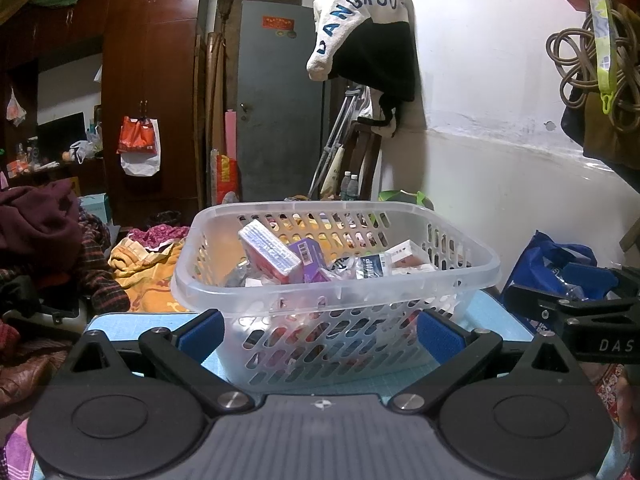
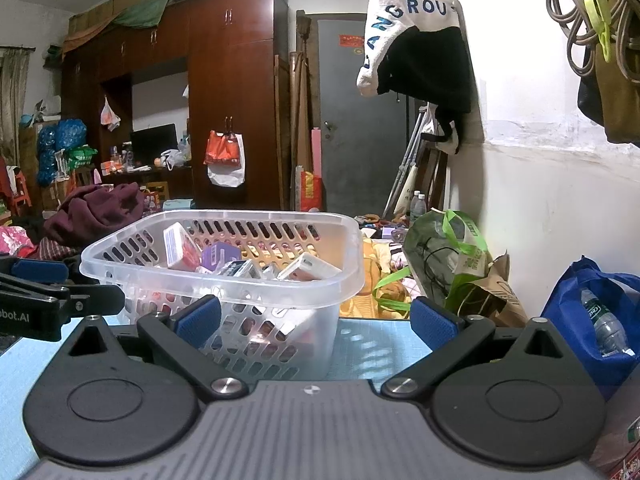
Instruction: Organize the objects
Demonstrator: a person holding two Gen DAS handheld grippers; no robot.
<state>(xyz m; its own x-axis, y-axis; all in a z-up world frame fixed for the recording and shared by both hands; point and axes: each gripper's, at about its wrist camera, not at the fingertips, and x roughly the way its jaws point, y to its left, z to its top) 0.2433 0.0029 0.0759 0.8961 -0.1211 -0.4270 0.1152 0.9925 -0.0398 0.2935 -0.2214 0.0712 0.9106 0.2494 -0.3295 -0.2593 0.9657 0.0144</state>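
Both the left claw [image 1: 320, 332] and right claw [image 2: 316, 320] gape wide before a translucent slotted basket [image 1: 336, 280] heaped with small boxes [image 1: 270, 250].

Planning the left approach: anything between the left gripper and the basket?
Nothing visible. The left gripper is open with the clear basket straight ahead on the blue mat. The right gripper sits off to the side.

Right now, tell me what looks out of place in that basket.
The boxes in the clear basket are a jumble: the pink box leans tilted on the purple box. Nothing has spilled onto the blue mat; both grippers are open.
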